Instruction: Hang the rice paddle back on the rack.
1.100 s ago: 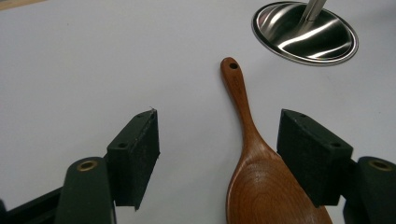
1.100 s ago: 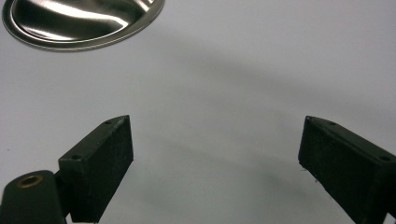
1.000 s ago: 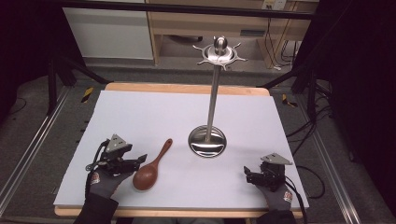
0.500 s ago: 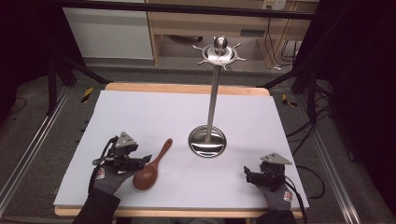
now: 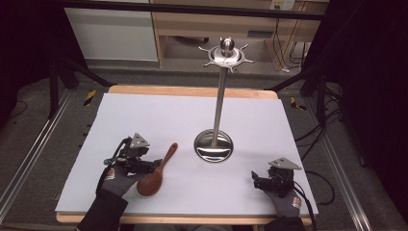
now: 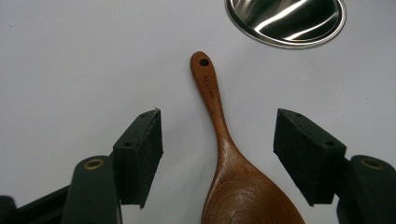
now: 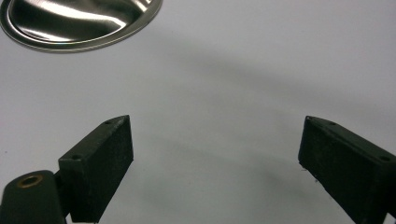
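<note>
Counter (image 5: 288,125): a wooden counter covered with a white sheet; the things stand and lie on this sheet.

Wooden spoon (image 5: 156,173): it lies flat on the white sheet at the front left part of the counter. The bowl is toward the person and the handle points away, a little to the right, toward the stand base. In the left gripper view the spoon (image 6: 224,140) has a small hole at the end of the handle and some small letters that I cannot read.

Metal stand (image 5: 220,96): it is upright near the middle of the counter, with a round shiny base (image 5: 213,146), a thin pole and a top ring with short hooks. The base is near the tip of the spoon handle but apart from it.

Left gripper (image 5: 150,167): it is released, the jaws are wide apart. It is low over the sheet, and the spoon lies between the two jaws without touching any of them, as the left gripper view (image 6: 217,154) shows. A gloved hand (image 5: 118,178) holds it.

Right gripper (image 5: 256,179): it is also released, the jaws are wide apart with only white sheet between them (image 7: 215,172). It is at the front right of the counter, well apart from the spoon. The edge of the stand base (image 7: 79,23) is ahead of it.
</note>
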`<state>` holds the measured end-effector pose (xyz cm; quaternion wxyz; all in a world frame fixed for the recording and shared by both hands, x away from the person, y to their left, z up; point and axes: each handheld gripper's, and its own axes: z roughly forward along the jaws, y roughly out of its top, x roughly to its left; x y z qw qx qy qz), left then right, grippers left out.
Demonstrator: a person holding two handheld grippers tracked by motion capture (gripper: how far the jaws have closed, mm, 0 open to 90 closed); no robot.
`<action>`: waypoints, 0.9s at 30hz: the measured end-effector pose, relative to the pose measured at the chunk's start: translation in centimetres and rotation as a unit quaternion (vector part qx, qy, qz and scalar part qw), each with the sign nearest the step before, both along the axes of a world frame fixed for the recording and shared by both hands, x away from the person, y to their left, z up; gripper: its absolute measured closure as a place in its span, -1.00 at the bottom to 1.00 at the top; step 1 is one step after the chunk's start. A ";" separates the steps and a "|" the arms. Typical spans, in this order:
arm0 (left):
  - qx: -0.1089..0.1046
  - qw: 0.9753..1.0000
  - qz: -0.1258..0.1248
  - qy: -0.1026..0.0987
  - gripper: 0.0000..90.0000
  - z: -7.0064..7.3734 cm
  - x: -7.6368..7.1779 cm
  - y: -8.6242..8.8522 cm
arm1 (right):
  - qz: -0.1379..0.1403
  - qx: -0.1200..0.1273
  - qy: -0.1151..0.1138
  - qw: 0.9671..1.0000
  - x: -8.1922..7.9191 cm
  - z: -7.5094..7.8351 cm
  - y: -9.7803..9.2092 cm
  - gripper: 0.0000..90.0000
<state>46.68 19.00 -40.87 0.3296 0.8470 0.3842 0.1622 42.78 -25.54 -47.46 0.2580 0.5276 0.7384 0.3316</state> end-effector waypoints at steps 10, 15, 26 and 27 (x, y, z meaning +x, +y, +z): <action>0.015 1.000 -0.008 0.016 -0.27 0.0 0.7 -1.3 | -0.001 0.005 0.003 1.000 0.0 0.0 0.0 -0.77; 0.027 0.999 -0.017 0.030 -0.24 -0.3 1.1 -2.0 | 0.000 0.008 0.003 1.000 0.0 0.1 0.0 -0.77; 0.048 0.997 -0.018 0.051 -0.14 -1.1 1.9 -2.8 | 0.004 0.008 0.006 1.000 0.1 0.0 0.0 -0.77; 0.049 0.997 -0.017 0.057 -0.12 -1.3 2.1 -2.9 | 0.002 0.011 0.007 1.000 0.1 0.0 0.0 -0.77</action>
